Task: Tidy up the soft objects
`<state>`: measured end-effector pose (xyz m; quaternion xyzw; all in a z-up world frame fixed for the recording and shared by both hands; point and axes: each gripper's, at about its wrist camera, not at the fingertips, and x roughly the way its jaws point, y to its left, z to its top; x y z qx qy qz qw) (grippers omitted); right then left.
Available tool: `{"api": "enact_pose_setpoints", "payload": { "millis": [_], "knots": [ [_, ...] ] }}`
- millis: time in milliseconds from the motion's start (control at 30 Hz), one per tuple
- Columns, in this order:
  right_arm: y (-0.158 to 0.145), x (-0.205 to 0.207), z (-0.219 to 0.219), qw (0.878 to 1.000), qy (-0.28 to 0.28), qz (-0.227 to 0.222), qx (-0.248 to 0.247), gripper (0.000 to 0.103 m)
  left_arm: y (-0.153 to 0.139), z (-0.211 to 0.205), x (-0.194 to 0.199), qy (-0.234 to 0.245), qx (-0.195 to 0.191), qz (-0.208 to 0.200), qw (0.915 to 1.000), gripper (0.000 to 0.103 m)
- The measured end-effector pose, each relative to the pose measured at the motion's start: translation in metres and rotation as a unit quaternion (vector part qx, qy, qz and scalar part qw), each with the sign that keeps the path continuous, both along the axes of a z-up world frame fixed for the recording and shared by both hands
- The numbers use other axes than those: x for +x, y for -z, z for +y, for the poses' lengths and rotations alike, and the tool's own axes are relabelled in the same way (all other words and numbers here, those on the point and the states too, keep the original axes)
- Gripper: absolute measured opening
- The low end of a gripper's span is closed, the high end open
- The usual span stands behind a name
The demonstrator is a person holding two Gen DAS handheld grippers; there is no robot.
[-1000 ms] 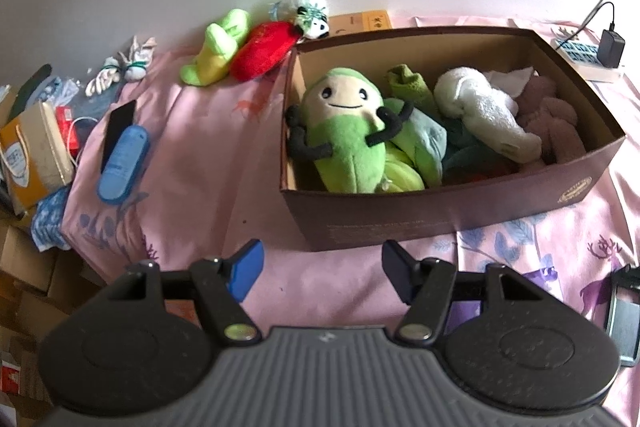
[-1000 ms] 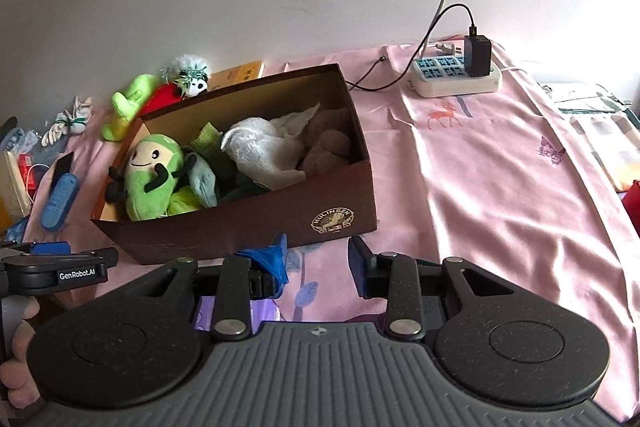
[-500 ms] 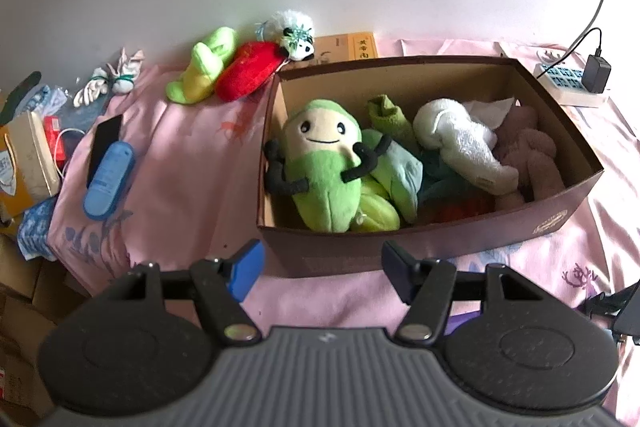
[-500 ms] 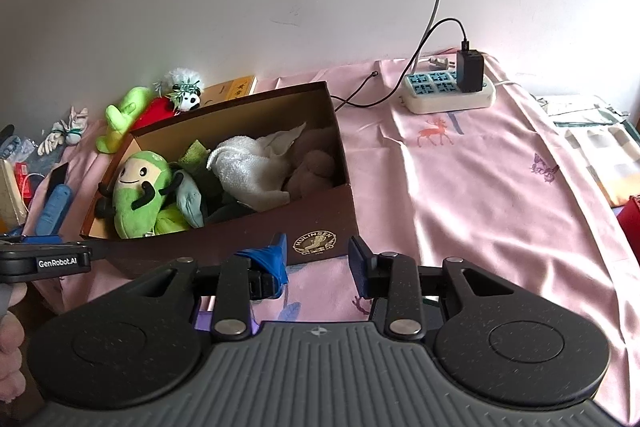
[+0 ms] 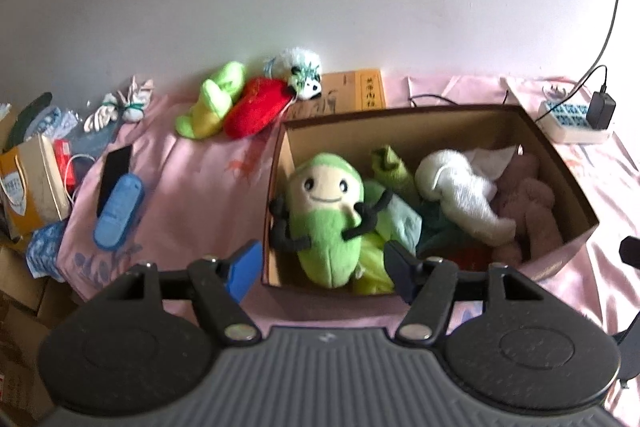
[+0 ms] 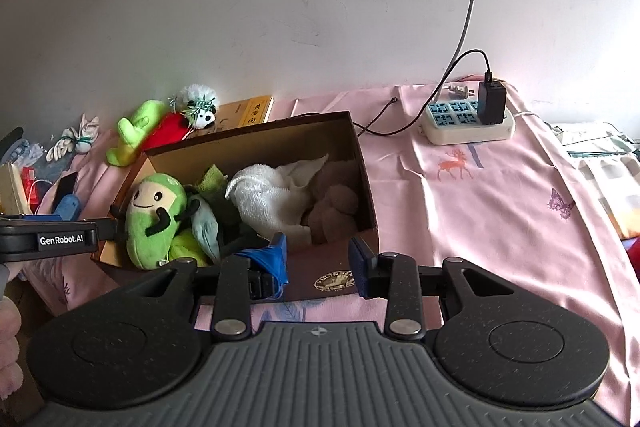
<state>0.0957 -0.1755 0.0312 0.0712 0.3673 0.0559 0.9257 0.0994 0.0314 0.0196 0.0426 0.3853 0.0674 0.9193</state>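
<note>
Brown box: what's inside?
The box holds a green smiley plush, a white towel, a brown plush, a pale teal cloth and green fabric. Whatever lies beneath them is covered.

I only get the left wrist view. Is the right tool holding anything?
Observer: No. The right tool is open and empty, by the box's front wall.
Reviewer: Anything on that wall?
Observer: A round gold logo.
Reviewer: What lies right of the power strip?
Observer: Pale checked fabric at the bed's far edge.
</note>
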Motion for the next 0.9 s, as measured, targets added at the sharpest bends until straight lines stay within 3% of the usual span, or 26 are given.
{"api": "enact_pose_setpoints", "payload": {
  "millis": [433, 900],
  "knots": [
    [0.015, 0.005, 0.011, 1.000, 0.015, 0.020, 0.012, 0.017, 0.006, -0.016, 0.003, 0.010, -0.008, 0.003, 0.9999, 0.068],
    [0.022, 0.015, 0.021, 1.000, 0.006, 0.015, 0.025, 0.018, 0.017, -0.006, 0.015, -0.002, -0.018, 0.014, 0.9997, 0.068]
  ]
}}
